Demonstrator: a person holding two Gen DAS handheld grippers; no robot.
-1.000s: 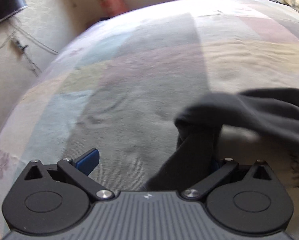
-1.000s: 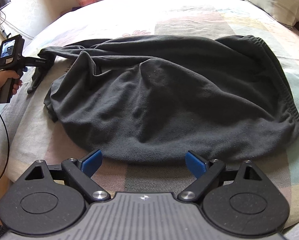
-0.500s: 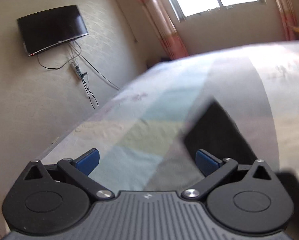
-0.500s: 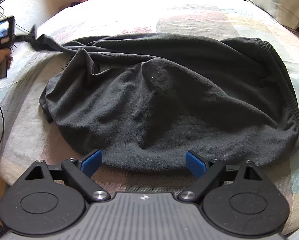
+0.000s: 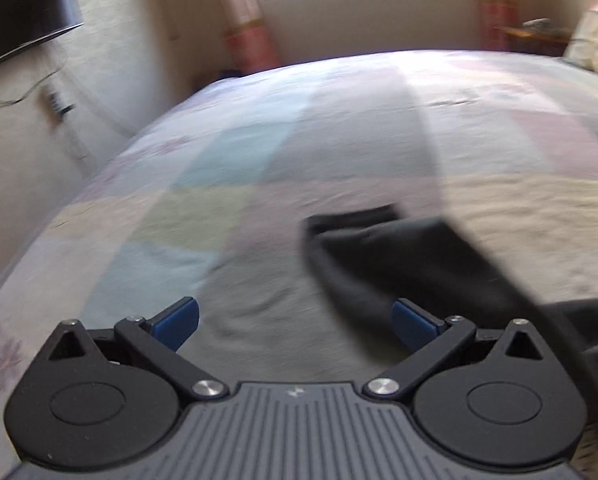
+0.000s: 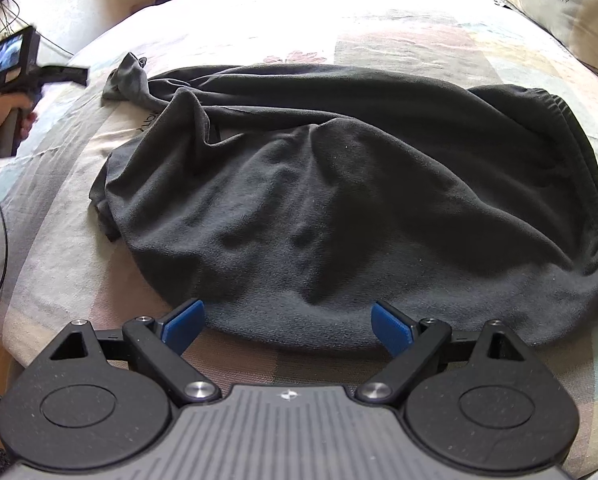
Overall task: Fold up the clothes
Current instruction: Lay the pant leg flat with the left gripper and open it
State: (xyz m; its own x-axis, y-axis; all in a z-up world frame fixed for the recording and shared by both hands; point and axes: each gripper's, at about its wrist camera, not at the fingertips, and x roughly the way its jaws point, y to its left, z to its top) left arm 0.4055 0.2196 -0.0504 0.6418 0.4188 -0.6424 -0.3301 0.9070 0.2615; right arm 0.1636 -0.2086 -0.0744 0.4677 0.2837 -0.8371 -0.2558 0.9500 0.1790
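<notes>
dark grey fleece garment (image 6: 339, 200) bunched on patchwork bedspread (image 6: 379, 40); left gripper (image 5: 295, 320) and right gripper (image 6: 287, 320) both spread, empty. flatten first: pinch near hem, draw toward bed's front edge.

Black tongs (image 6: 287, 322), seemingly blue-tipped.

dark grey garment (image 6: 339, 200); pastel patchwork bedspread (image 5: 227, 168); blue tool fingertips (image 6: 183, 324).
</notes>
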